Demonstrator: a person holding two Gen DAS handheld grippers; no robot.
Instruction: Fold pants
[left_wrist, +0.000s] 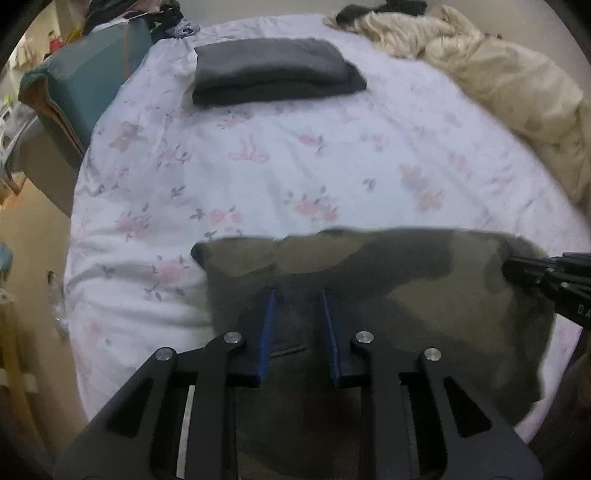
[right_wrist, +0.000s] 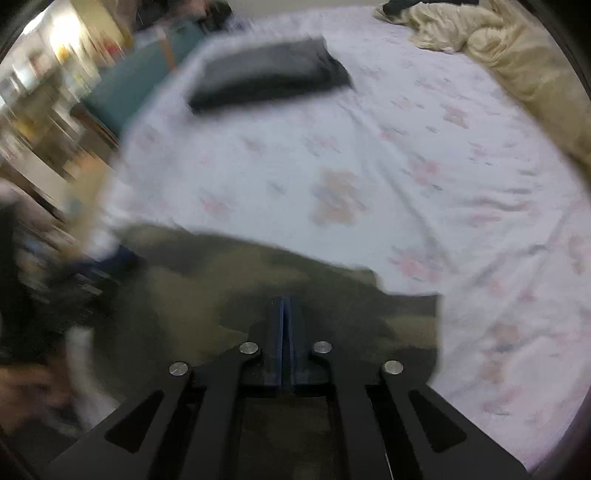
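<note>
Folded camouflage pants lie at the near edge of a bed with a white floral sheet. My left gripper hovers over the pants with its blue-lined fingers apart and nothing between them. My right gripper is over the same pants, its fingers pressed together; I see no cloth between them. The right gripper's black tip shows in the left wrist view at the pants' right edge. The right wrist view is motion-blurred.
A stack of folded dark grey clothes lies at the far side of the bed. A cream duvet is bunched along the right. A teal box stands left of the bed, with clutter beyond.
</note>
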